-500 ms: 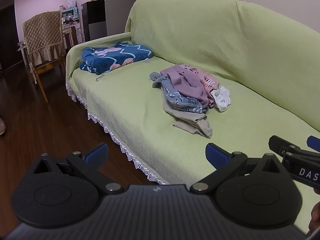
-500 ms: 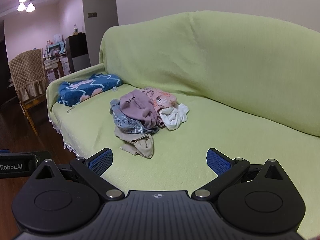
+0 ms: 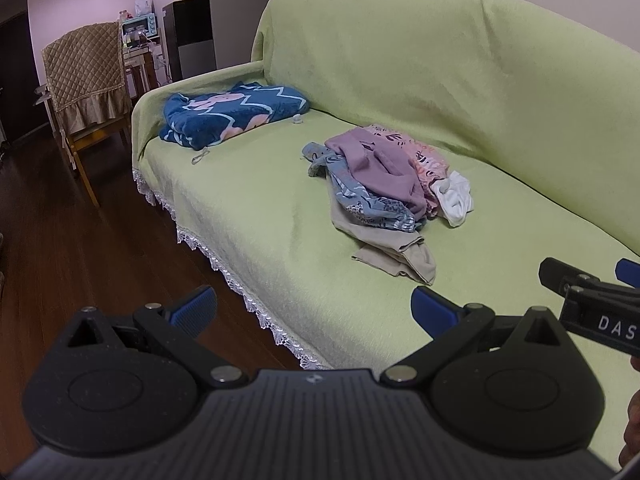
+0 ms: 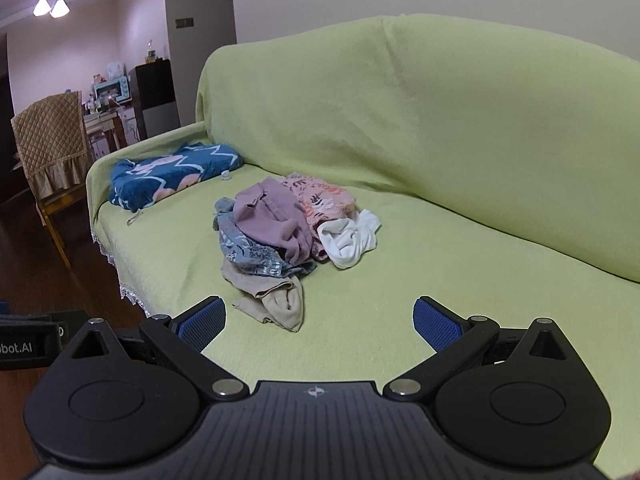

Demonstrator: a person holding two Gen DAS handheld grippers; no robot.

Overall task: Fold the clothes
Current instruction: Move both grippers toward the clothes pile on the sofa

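Both the left gripper (image 3: 314, 306) and right gripper (image 4: 320, 318) gape wide, holding and touching nothing. Ahead of them, on the sofa (image 4: 460, 160), lies the clothes pile (image 4: 288, 236), crumpled: mauve on top, blue print and beige beneath, white at its right. Its long axis runs away from the grippers.

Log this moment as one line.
left gripper open | right gripper open | clothes pile unfolded on sofa | nothing held

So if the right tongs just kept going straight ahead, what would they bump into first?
Probably the beige garment at the near end of the clothes pile on the sofa. The right tongs are open and empty; depth is hard to judge.
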